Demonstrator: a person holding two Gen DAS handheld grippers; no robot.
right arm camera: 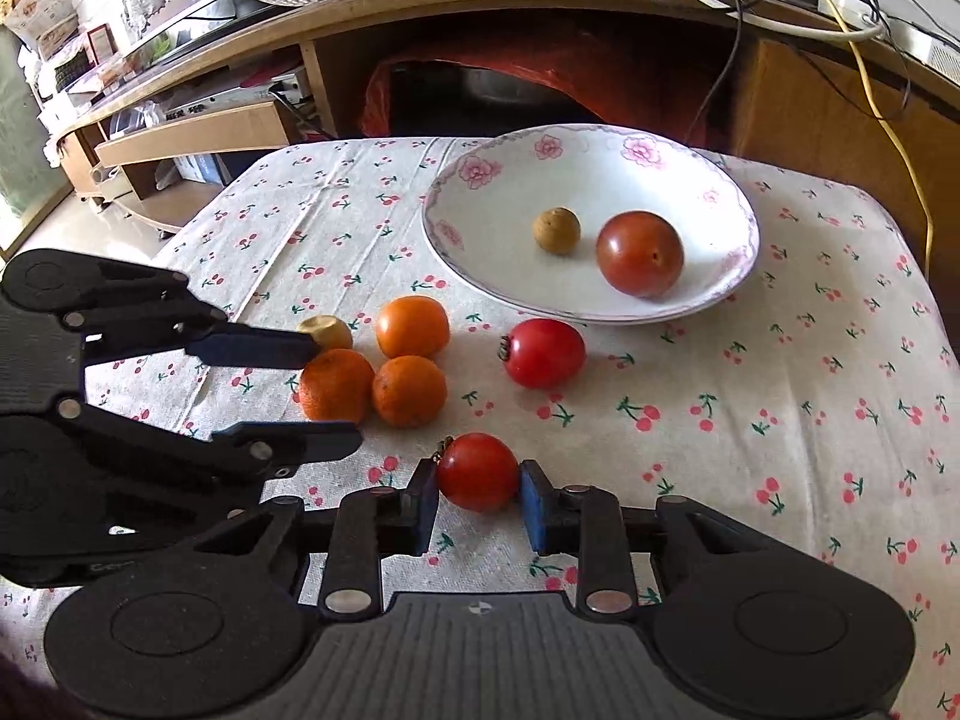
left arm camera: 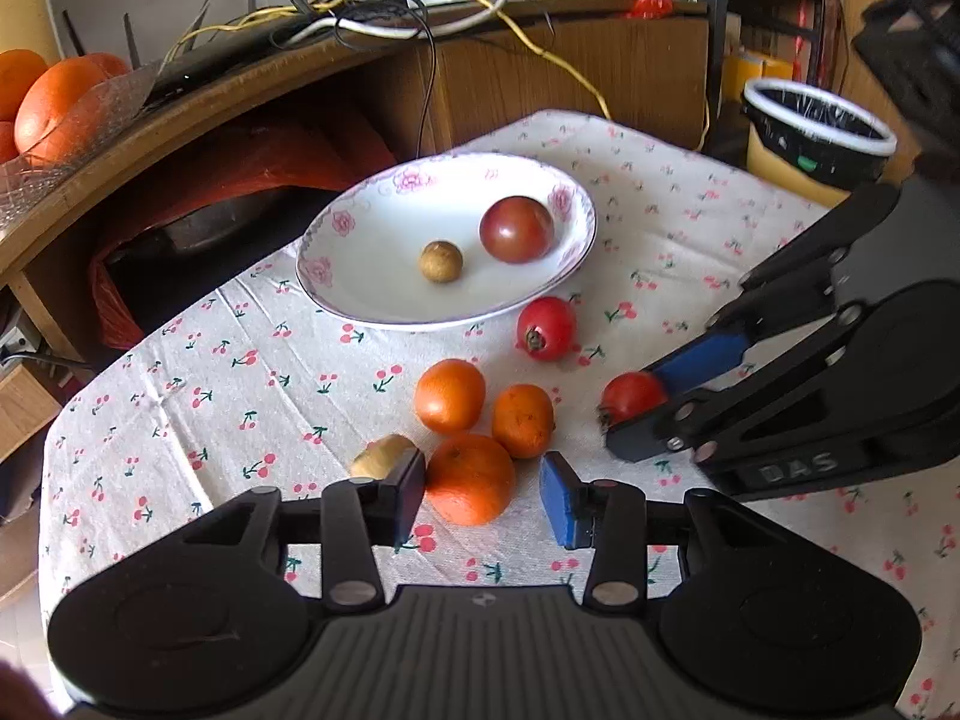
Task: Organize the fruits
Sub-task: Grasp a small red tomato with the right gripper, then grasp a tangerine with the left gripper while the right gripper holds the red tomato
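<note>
On a table under a cherry-print cloth (right arm camera: 750, 420) stands a white floral-rimmed plate (right arm camera: 480, 180), shallow, holding two items well apart from its rim: a dark red tomato (right arm camera: 639, 253) and, just beside it, a small brown round fruit (right arm camera: 557, 230). On the cloth near the plate's front edge lies a bright red tomato (right arm camera: 543, 352) with its stem end turned sideways. Next to that sits a cluster of three oranges: a far orange (right arm camera: 413, 326), a middle orange (right arm camera: 409, 390) and a near orange (left arm camera: 469, 479), all touching or nearly so. A second small brown fruit (right arm camera: 327, 331) rests at the cluster's edge (partly hidden behind a finger in both views). The left gripper (left arm camera: 482, 495) has its jaws spread wide, straddling the near orange; the black left finger sits close against the fruit while the blue-padded one stands clear, so no grip shows. The right gripper (right arm camera: 478, 491) has its blue pads pressed on both sides of a small red tomato (right arm camera: 477, 471), holding it low over the cloth; whether the tomato touches the cloth cannot be told from this angle. Background: a curved wooden shelf (left arm camera: 180, 114) carrying cables and a glass dish of large oranges (left arm camera: 54, 102), and a lined waste bin (left arm camera: 819, 132) beyond the table's far corner.
</note>
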